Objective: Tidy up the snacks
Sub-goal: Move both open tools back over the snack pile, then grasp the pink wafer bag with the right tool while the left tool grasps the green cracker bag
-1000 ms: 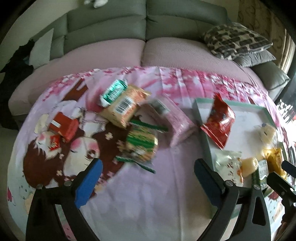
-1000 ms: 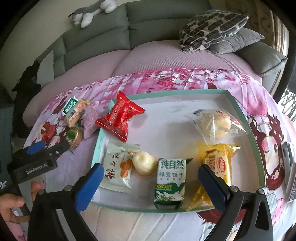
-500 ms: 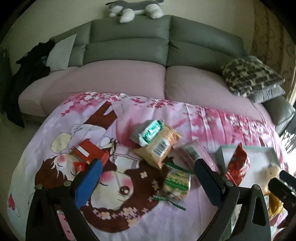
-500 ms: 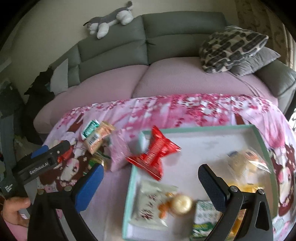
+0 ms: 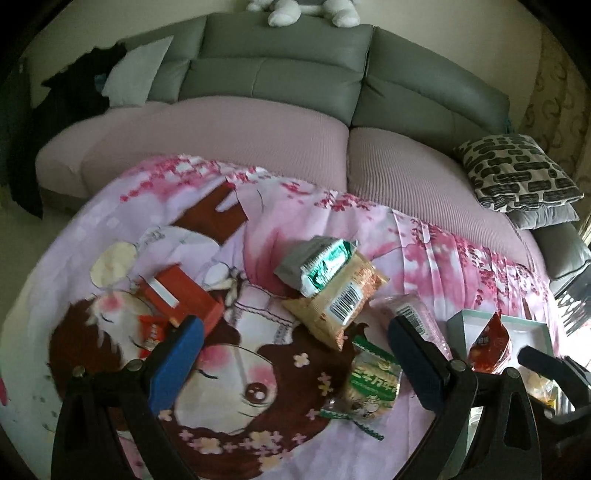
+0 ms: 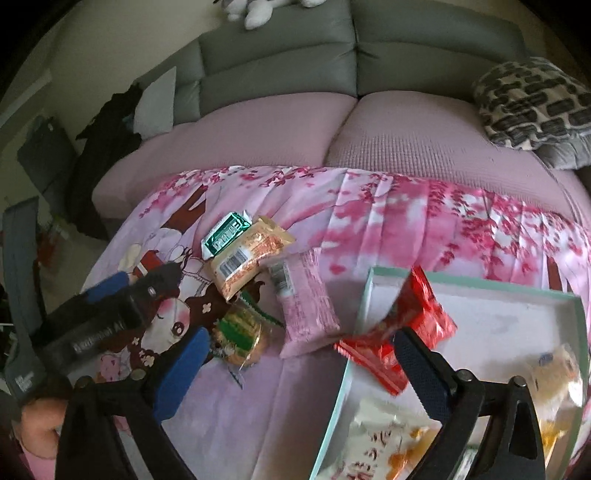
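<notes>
Loose snacks lie on the pink cartoon cloth (image 5: 258,229): a green-and-silver packet (image 5: 319,264) on a tan barcode bag (image 5: 341,301), a green biscuit pack (image 5: 373,384), a pink pack (image 6: 306,302), a red box (image 5: 181,295) and a small red packet (image 5: 153,332). A mint-rimmed white tray (image 6: 480,286) holds a red bag (image 6: 406,328) and other wrapped snacks. My left gripper (image 5: 295,362) is open and empty above the cloth, before the pile. My right gripper (image 6: 303,369) is open and empty over the tray's left edge.
A grey sofa with pink seat cushions (image 5: 229,136) stands behind the table. A patterned pillow (image 5: 517,170) lies at the right and dark clothes (image 5: 74,96) at the left. A plush toy (image 5: 306,9) sits on the sofa back.
Both grippers have pulled back and swung left. The loose snack pile now sits ahead of the left gripper, and the tray has slid to the right of both views.
</notes>
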`<action>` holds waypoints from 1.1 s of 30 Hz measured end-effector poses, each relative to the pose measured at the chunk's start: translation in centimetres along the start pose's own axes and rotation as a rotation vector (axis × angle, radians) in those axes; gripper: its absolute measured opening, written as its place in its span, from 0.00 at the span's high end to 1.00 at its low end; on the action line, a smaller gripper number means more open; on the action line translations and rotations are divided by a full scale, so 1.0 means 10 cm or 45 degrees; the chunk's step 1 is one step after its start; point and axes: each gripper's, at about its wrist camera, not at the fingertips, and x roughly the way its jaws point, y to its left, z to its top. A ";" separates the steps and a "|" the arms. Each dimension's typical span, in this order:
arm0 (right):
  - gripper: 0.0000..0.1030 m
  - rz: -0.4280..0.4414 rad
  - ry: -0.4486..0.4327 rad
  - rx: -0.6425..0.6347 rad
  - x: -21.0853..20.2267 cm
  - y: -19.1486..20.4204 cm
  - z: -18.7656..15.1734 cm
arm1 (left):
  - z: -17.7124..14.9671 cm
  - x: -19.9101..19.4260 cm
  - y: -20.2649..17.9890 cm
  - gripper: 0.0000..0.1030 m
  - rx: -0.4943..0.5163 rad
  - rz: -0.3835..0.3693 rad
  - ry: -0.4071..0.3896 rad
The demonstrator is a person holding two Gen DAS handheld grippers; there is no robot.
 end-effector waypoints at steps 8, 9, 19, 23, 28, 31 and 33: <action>0.31 0.055 0.058 -0.021 0.25 -0.12 0.21 | -0.18 0.28 -0.08 0.04 -0.073 -0.096 0.124; 0.33 0.065 0.071 -0.030 0.29 -0.11 0.22 | -0.21 0.31 -0.11 0.04 -0.055 -0.106 0.142; 0.48 0.083 0.243 -0.067 0.76 -0.06 0.18 | -0.44 0.55 -0.44 0.18 0.141 -0.172 0.270; 0.48 0.054 0.269 -0.086 0.87 -0.04 0.16 | -0.47 0.60 -0.45 0.22 0.159 -0.159 0.283; 0.48 0.025 0.297 -0.111 1.01 0.02 0.14 | -0.48 0.61 -0.49 0.22 0.200 -0.138 0.284; 0.52 0.009 0.295 -0.129 1.05 0.06 0.14 | -0.49 0.62 -0.53 0.23 0.231 -0.120 0.281; 0.55 0.011 0.290 -0.119 1.05 0.06 0.14 | -0.49 0.62 -0.54 0.33 0.249 -0.106 0.272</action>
